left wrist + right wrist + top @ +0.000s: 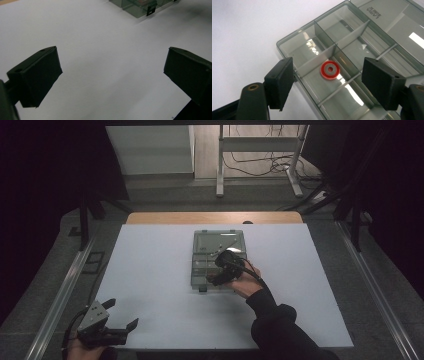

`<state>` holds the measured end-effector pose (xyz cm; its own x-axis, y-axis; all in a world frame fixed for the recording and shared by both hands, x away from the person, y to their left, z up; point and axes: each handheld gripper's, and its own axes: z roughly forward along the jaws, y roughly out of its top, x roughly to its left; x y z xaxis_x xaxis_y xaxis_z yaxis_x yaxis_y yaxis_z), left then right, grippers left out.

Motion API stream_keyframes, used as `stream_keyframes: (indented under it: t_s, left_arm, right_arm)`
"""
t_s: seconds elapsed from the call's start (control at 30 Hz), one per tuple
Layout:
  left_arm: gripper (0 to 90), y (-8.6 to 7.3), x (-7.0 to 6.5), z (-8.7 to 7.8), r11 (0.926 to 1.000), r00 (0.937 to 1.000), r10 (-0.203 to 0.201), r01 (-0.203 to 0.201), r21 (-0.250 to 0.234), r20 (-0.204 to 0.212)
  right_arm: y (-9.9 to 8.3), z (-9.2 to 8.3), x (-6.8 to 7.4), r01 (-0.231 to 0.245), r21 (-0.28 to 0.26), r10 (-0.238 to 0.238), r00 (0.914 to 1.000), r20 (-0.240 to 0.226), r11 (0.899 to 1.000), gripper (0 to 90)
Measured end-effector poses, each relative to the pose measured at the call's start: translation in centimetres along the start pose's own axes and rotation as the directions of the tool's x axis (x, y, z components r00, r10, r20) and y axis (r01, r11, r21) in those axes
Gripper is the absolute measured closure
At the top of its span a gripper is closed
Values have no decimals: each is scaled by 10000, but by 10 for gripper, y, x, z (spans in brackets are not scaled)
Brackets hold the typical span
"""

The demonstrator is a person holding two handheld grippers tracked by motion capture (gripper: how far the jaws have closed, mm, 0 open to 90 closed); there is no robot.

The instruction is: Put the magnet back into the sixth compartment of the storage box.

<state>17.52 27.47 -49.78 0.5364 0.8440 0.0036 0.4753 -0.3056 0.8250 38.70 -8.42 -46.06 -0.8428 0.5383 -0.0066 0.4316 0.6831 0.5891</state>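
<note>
- A white table top point(150, 270) carries a clear grey compartment box point(218, 260) near its middle, lid open toward the far side.
- A red ring with a grey centre point(330, 70) lies in one compartment.
- The right gripper point(327, 82) hovers over the box, jaws wide apart, empty.
- The left gripper point(120, 315) sits at the near left corner, jaws spread, empty.
- Beyond the table: dim floor, white frame legs point(220, 165), loose cables point(265, 165).

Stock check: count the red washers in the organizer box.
1. The red washer lies flat in a middle compartment of the organizer box, between the right gripper's open jaws. Glare and the gripper may hide others.
</note>
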Motion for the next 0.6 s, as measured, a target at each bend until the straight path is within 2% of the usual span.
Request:
stream_keyframes:
  t_s: [0.3,0.4,0.6]
  left_arm:
    - [17,0,0,0,10000,10000,-5,5,13,2]
    - [17,0,0,0,10000,10000,-21,21,16,-2]
    - [17,0,0,0,10000,10000,-17,17,13,0]
  right_arm:
    - [-8,-11,0,167,-307,-165,9998,76,9994,276]
    - [-10,-14,0,86,-388,-86,10000,-15,9992,271]
    - [-15,-20,0,11,-483,-10,10000,13,9988,207]
